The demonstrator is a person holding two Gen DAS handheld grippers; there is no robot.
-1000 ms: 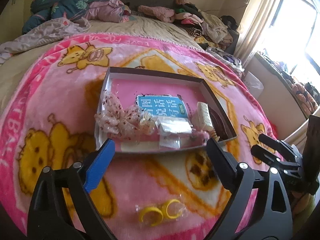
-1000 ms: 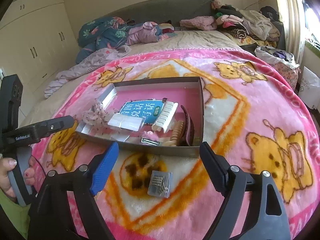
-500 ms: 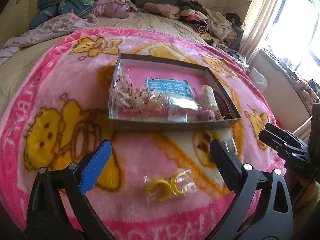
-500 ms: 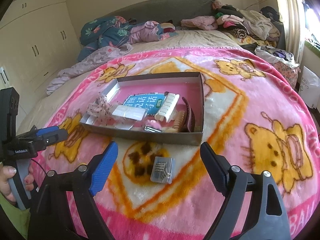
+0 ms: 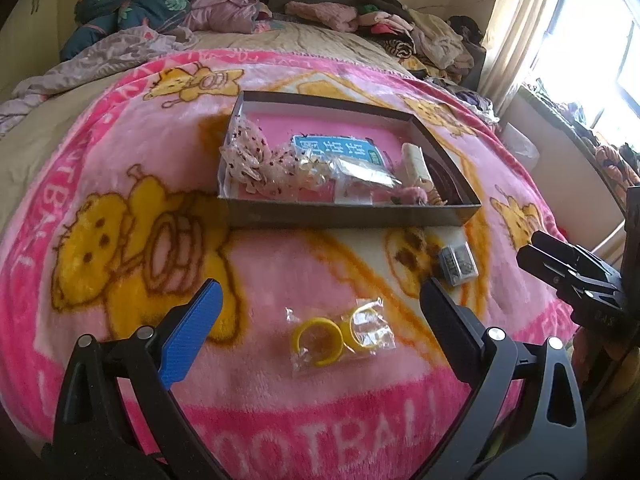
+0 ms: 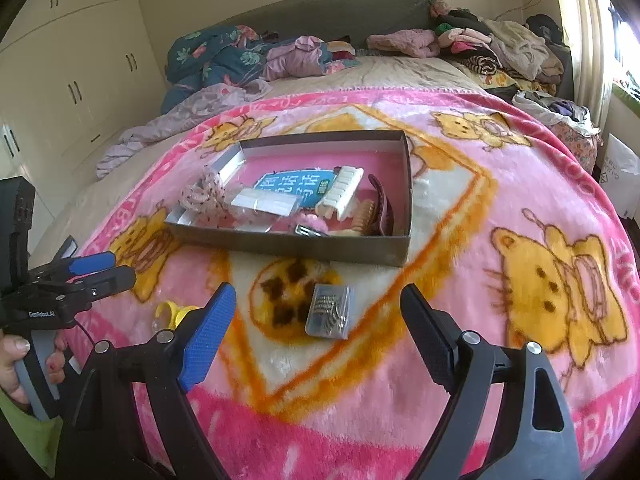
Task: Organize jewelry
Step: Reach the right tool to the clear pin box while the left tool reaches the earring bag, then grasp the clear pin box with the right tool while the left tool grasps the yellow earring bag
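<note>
A shallow grey box (image 5: 348, 216) (image 6: 288, 246) with a pink floor lies on the pink blanket; it holds a lace scrunchie (image 5: 248, 156), a blue card (image 5: 340, 150), a white clip (image 6: 340, 192), hair claws and small bags. In front of it a clear bag of yellow rings (image 5: 340, 334) lies between the fingers of my open left gripper (image 5: 320, 320), untouched. A small clear packet of metal clips (image 6: 330, 312) (image 5: 458, 264) lies between the fingers of my open right gripper (image 6: 316, 320), also untouched. The yellow rings (image 6: 172, 312) show at the left in the right wrist view.
The pink cartoon blanket (image 5: 120, 184) covers the near part of a bed. Heaped clothes and bedding (image 6: 224, 56) lie at the headboard. White wardrobes (image 6: 72, 72) stand left, a curtained window (image 5: 580, 40) right. A hand (image 6: 16, 364) holds the left gripper's grip.
Both grippers have pulled back from the box and sunk a little. The ring bag now lies between the left fingers, the clip packet between the right fingers. The left jaws stand slightly wider.
</note>
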